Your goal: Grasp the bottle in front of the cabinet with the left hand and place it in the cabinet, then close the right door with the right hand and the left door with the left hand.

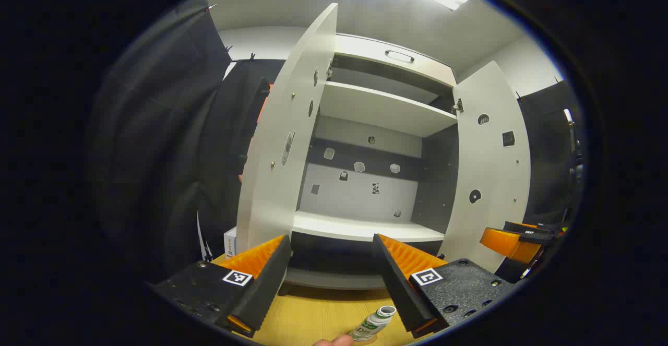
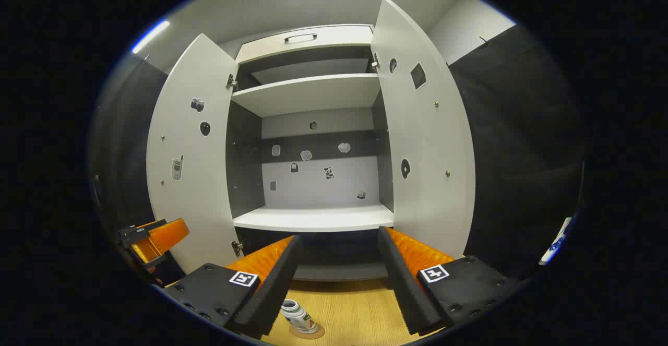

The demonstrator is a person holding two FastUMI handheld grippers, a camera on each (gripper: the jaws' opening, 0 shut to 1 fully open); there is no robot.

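Straight ahead of the left gripper (image 1: 331, 247) stands the cabinet (image 1: 386, 108), both doors swung wide open and its shelves bare. The left gripper's fingers are spread apart, holding nothing. Just below them and slightly toward the right finger, the bottle (image 1: 374, 323) stands on the wooden table (image 1: 318, 314), well short of the cabinet's lower shelf (image 1: 365, 228). A fingertip (image 1: 334, 341) shows at the bottom edge just beside the bottle. The left door (image 1: 284, 142) rises beyond the left finger, and the right door (image 1: 488, 168) stands beyond the right finger. Farther off to the right, past the right door, the other gripper's orange finger is in sight.

In the right gripper view, the right gripper (image 2: 339, 254) is likewise spread and empty, facing the open cabinet (image 2: 313, 93). The bottle (image 2: 297, 316) stands on the table (image 2: 355, 309) below its fingers, nearer the left one, on a round mat (image 2: 313, 332).
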